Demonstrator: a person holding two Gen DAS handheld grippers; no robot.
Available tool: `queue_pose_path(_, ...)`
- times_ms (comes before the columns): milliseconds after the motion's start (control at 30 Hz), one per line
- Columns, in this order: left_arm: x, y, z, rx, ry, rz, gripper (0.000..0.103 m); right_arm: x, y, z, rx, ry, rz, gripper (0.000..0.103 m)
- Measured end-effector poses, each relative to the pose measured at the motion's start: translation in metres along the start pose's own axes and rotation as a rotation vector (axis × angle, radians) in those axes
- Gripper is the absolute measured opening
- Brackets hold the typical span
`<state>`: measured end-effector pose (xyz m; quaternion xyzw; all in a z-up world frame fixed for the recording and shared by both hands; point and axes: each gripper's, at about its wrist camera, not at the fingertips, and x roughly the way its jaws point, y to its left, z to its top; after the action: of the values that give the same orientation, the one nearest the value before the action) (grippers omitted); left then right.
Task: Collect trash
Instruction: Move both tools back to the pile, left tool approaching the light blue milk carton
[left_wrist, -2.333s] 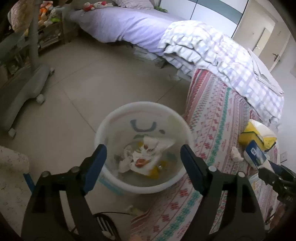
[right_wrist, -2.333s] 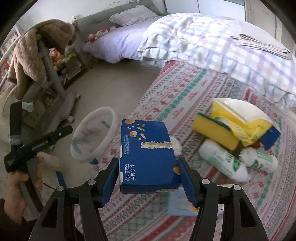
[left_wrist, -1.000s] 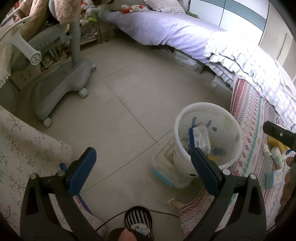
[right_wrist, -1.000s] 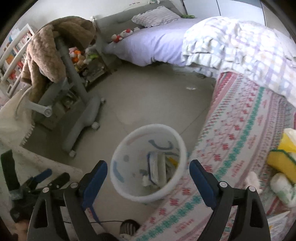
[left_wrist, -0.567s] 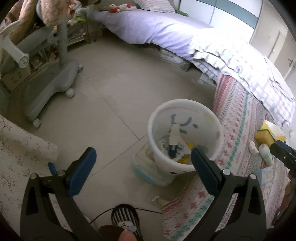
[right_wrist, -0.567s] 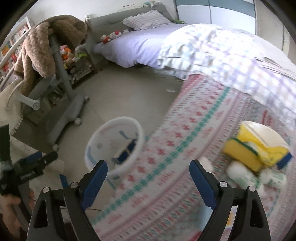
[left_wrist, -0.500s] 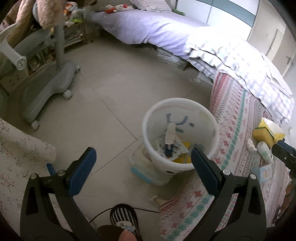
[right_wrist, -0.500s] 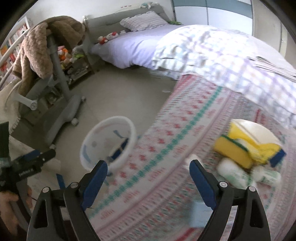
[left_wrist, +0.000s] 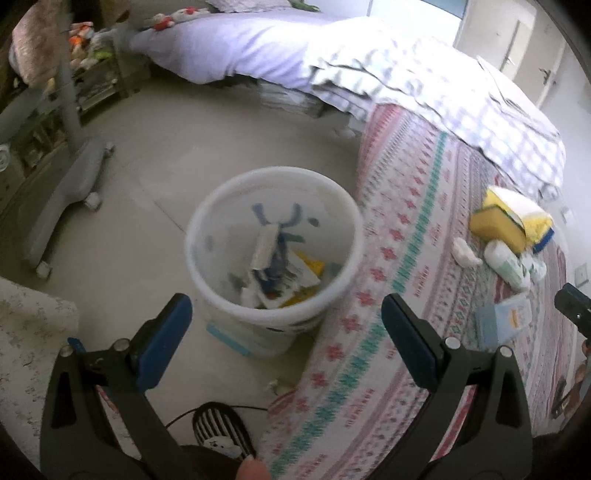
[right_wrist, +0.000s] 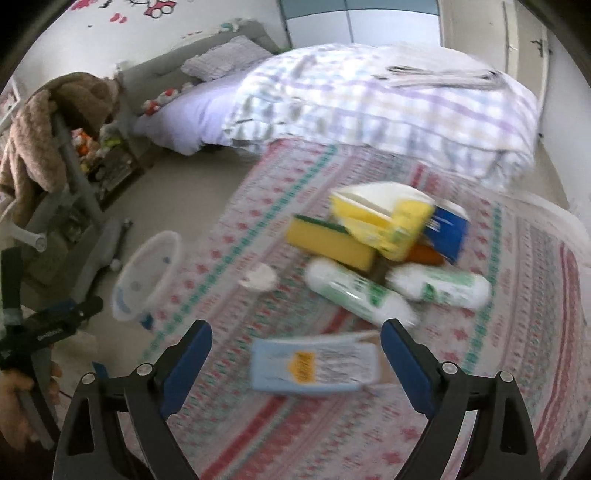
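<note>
A white trash bin (left_wrist: 207, 236) stands on the floor beside the patterned bed cover; it holds a blue box and paper scraps (left_wrist: 275, 269). My left gripper (left_wrist: 284, 328) is open and empty, just above the bin's near rim. My right gripper (right_wrist: 295, 354) is open and empty over a light blue flat box (right_wrist: 314, 363) on the cover. Beyond it lie two white-green bottles (right_wrist: 354, 291), a yellow sponge (right_wrist: 328, 242), a yellow bag (right_wrist: 384, 214), a blue pack (right_wrist: 447, 230) and a crumpled tissue (right_wrist: 258, 278). The bin also shows at left in the right wrist view (right_wrist: 147, 273).
A grey wheeled chair base (left_wrist: 62, 195) stands left of the bin. A checked quilt (right_wrist: 369, 96) is heaped at the far end of the bed. A brown blanket (right_wrist: 48, 133) hangs on the chair. A small striped fan (left_wrist: 218, 428) sits on the floor near me.
The blue biscuit box left my right gripper and now lies in the bin. My right gripper swung from the bin back over the bed, above the light blue box. The left gripper stays by the bin.
</note>
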<state>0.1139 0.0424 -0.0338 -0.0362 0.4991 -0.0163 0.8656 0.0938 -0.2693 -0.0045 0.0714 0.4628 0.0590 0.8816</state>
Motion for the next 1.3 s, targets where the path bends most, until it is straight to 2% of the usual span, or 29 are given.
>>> queue_pose_path(167,0.004,-0.021,-0.006,0.035,0.023,-0.020,0.102,-0.002,-0.029,-0.014,0.014,0.014,-0.048,0.094)
queue_pose_path(300,0.006,-0.034,-0.010,0.034,0.053,-0.094,0.102,-0.003,-0.055,-0.025,0.029,0.036,-0.075,0.094)
queue_pose_path(467,0.007,-0.057,-0.016,0.092,0.064,-0.126,0.102,-0.006,-0.077,-0.033,0.076,0.055,-0.090,0.094)
queue_pose_path(700,0.008,-0.105,-0.024,0.260,0.073,-0.180,0.102,-0.008,-0.101,-0.045,0.139,0.084,-0.118,0.094)
queue_pose_path(1000,0.012,-0.192,-0.033,0.500,0.067,-0.279,0.102,-0.024,-0.137,-0.065,0.201,0.088,-0.140,0.094)
queue_pose_path(1200,0.021,-0.241,-0.052,0.680,0.086,-0.290,0.102,-0.031,-0.157,-0.077,0.235,0.099,-0.156,0.094)
queue_pose_path(1300,0.027,-0.256,-0.058,0.751,0.066,-0.241,0.102,-0.032,-0.164,-0.081,0.246,0.113,-0.170,0.094)
